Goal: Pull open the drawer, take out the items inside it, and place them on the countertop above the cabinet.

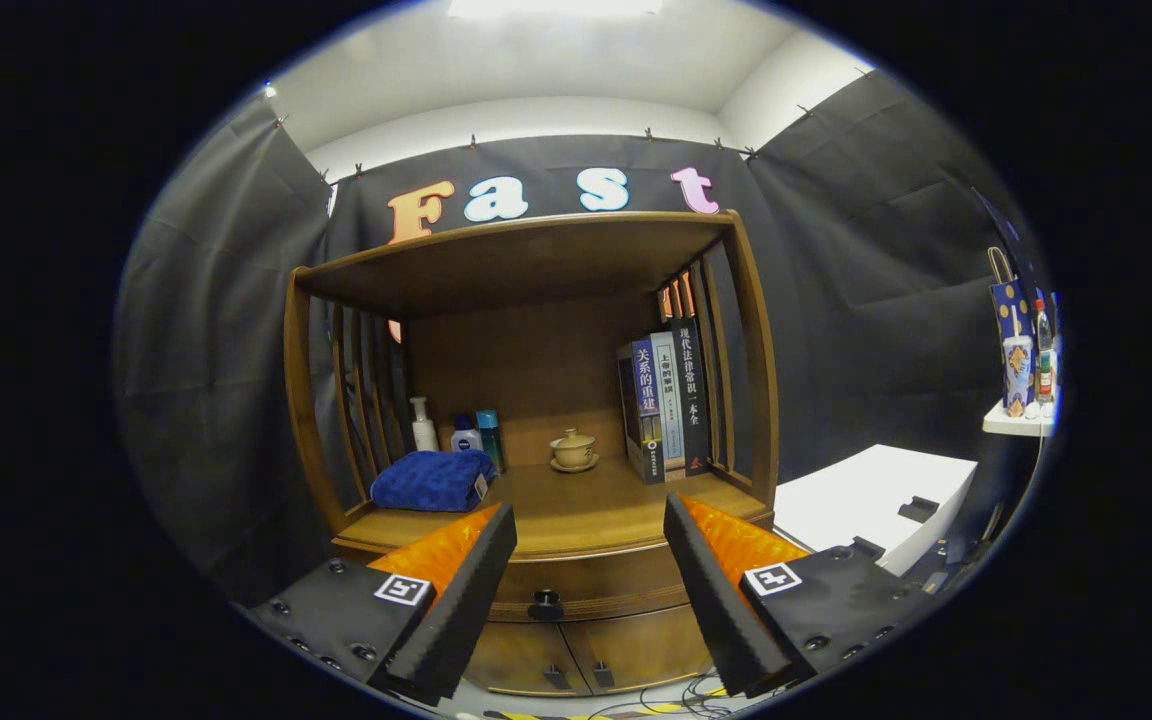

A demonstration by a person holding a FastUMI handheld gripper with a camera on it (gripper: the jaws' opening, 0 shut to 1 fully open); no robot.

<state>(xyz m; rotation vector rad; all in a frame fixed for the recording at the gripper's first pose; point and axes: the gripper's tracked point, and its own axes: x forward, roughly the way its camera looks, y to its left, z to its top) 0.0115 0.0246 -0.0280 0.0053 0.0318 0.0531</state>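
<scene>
A wooden cabinet stands ahead of me with its drawer point(586, 585) closed; a dark round knob point(545, 604) sits at the drawer's middle. Above the drawer lies the wooden countertop point(576, 515), under an open shelf frame. My gripper point(591, 530) is open, its two fingers spread wide with nothing between them, and the knob shows in the gap between them, some way beyond the tips. The drawer's contents are hidden.
On the countertop lie a folded blue towel point(433, 480), three small bottles point(456, 430), a lidded tea cup on a saucer point(573, 450) and upright books point(666, 405). Two lower cabinet doors point(576, 660) sit under the drawer. A white box point(876, 500) stands right of the cabinet.
</scene>
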